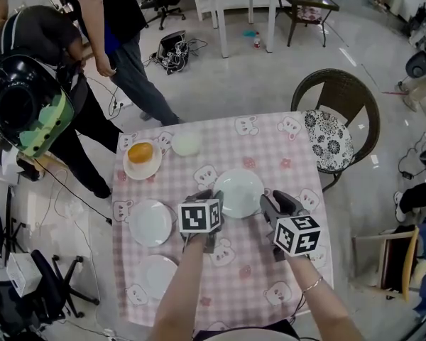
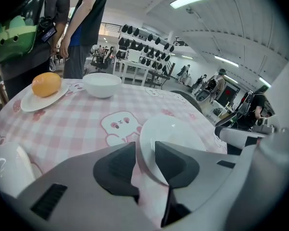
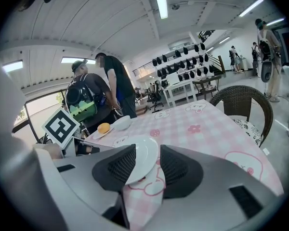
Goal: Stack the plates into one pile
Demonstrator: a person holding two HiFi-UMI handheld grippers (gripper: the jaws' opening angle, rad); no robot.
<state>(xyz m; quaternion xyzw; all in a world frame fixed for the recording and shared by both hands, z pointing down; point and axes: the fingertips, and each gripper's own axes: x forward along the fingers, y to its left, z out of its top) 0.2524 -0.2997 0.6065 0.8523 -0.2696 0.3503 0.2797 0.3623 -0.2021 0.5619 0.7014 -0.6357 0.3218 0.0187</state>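
A white plate [image 1: 239,192] lies in the middle of the pink checked table [image 1: 270,148]. My left gripper [image 1: 207,196] is at its near left rim and my right gripper [image 1: 277,206] at its near right rim. In the left gripper view the plate [image 2: 176,131] shows its rim in the gap of the left gripper [image 2: 145,150], which is open. In the right gripper view the plate [image 3: 142,150] also reaches into the gap of the right gripper [image 3: 148,162], open too. Two more empty plates [image 1: 150,222] [image 1: 158,275] lie at the table's left.
At the far left corner a plate [image 1: 130,168] carries an orange [image 1: 140,152], with a white bowl [image 1: 186,144] beside it. A wicker chair [image 1: 337,116] stands at the right side. Two people [image 1: 113,34] stand beyond the left corner.
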